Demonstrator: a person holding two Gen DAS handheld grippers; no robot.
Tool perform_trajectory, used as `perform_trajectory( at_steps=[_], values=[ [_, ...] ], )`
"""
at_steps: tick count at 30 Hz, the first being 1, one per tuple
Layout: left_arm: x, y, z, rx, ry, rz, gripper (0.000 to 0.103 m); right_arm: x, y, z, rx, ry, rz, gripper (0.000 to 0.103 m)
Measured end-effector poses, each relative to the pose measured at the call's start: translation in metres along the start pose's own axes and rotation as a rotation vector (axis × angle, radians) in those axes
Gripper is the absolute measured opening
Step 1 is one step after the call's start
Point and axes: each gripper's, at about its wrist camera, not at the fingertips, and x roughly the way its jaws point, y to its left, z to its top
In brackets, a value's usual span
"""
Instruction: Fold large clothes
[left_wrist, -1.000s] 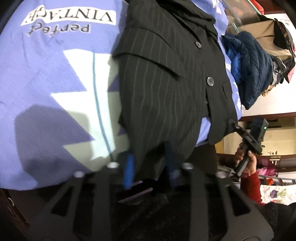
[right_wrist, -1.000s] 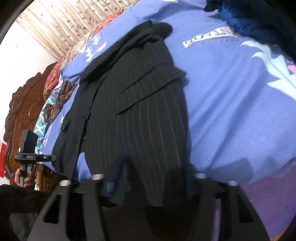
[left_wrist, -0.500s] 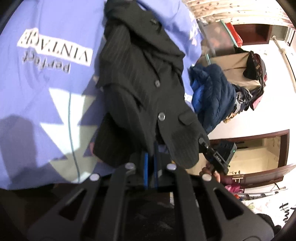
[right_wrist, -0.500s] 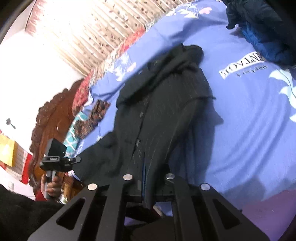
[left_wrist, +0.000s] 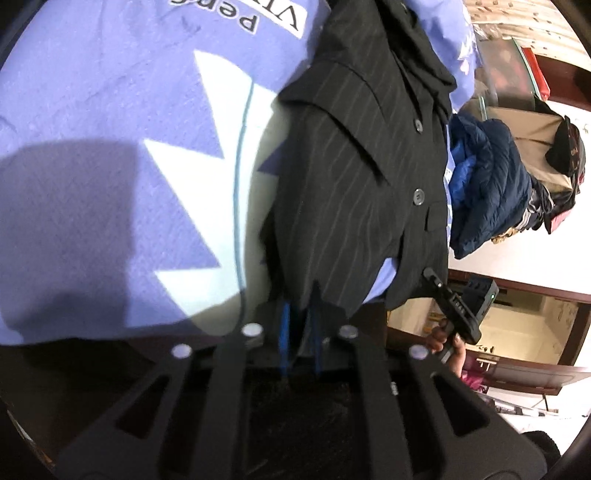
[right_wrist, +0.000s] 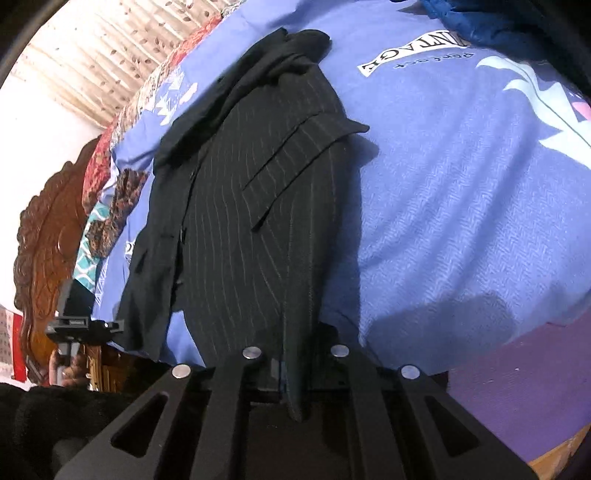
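A black pinstriped jacket (left_wrist: 354, 177) lies lengthwise on the blue bedspread (left_wrist: 110, 155), collar at the far end; it also shows in the right wrist view (right_wrist: 251, 229). My left gripper (left_wrist: 300, 314) has its blue fingers slightly apart at the jacket's near hem, with cloth draped over the tips; whether it still grips is unclear. My right gripper (right_wrist: 293, 369) is shut on the jacket's near hem, a fold of cloth hanging between the fingers. The right gripper also shows in the left wrist view (left_wrist: 456, 314), the left gripper in the right wrist view (right_wrist: 85, 325).
A navy puffer jacket (left_wrist: 487, 184) lies piled at the bed's edge beside other clothes and a box (left_wrist: 517, 122). A carved wooden headboard (right_wrist: 44, 236) and patterned pillows (right_wrist: 110, 218) are at the far left. The bedspread's front edge is close below the grippers.
Both grippers closed on the jacket's near hem and lifted it, then lowered it back onto the bed. The left fingers have since parted a little.
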Motion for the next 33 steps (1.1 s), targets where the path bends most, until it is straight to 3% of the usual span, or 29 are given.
perform_trajectory(
  at_steps=[1, 3, 5, 10, 11, 12, 13, 19, 22, 26, 30, 33],
  values=[
    [0.001, -0.003, 0.001, 0.009, 0.000, 0.000, 0.015, 0.001, 0.001, 0.001, -0.001, 0.003, 0.000, 0.029],
    [0.001, -0.010, 0.003, 0.033, -0.004, -0.001, 0.031, 0.005, 0.001, 0.004, -0.002, 0.008, 0.003, 0.030],
    [0.000, -0.014, 0.002, 0.048, -0.004, 0.002, 0.040, 0.007, -0.004, 0.005, 0.004, 0.010, 0.011, 0.032],
    [-0.001, -0.010, 0.001, 0.063, -0.003, -0.013, 0.041, 0.014, -0.009, 0.005, 0.034, 0.021, 0.039, 0.034],
    [0.001, -0.010, 0.002, 0.064, 0.002, -0.012, 0.036, 0.014, -0.009, 0.006, 0.035, 0.025, 0.054, 0.034],
    [0.003, -0.012, 0.002, 0.070, 0.010, -0.017, 0.012, 0.013, -0.007, 0.007, 0.025, 0.027, 0.076, 0.031],
    [0.002, -0.015, 0.001, 0.081, 0.017, -0.028, 0.004, 0.010, -0.001, 0.008, 0.010, 0.022, 0.109, 0.025],
    [-0.041, -0.060, 0.017, 0.095, -0.055, -0.302, 0.003, -0.032, 0.038, 0.044, -0.046, -0.112, 0.301, 0.024],
    [-0.071, -0.091, 0.048, 0.133, -0.131, -0.359, 0.003, -0.051, 0.050, 0.095, -0.055, -0.203, 0.382, 0.024],
    [-0.098, -0.129, 0.110, 0.154, -0.230, -0.367, 0.003, -0.050, 0.059, 0.174, -0.051, -0.262, 0.403, 0.024],
    [-0.109, -0.154, 0.195, 0.102, -0.304, -0.386, 0.003, -0.017, 0.060, 0.262, 0.034, -0.274, 0.436, 0.024],
    [-0.100, -0.168, 0.258, 0.045, -0.349, -0.341, 0.003, 0.019, 0.052, 0.320, 0.120, -0.271, 0.425, 0.024]
  ],
)
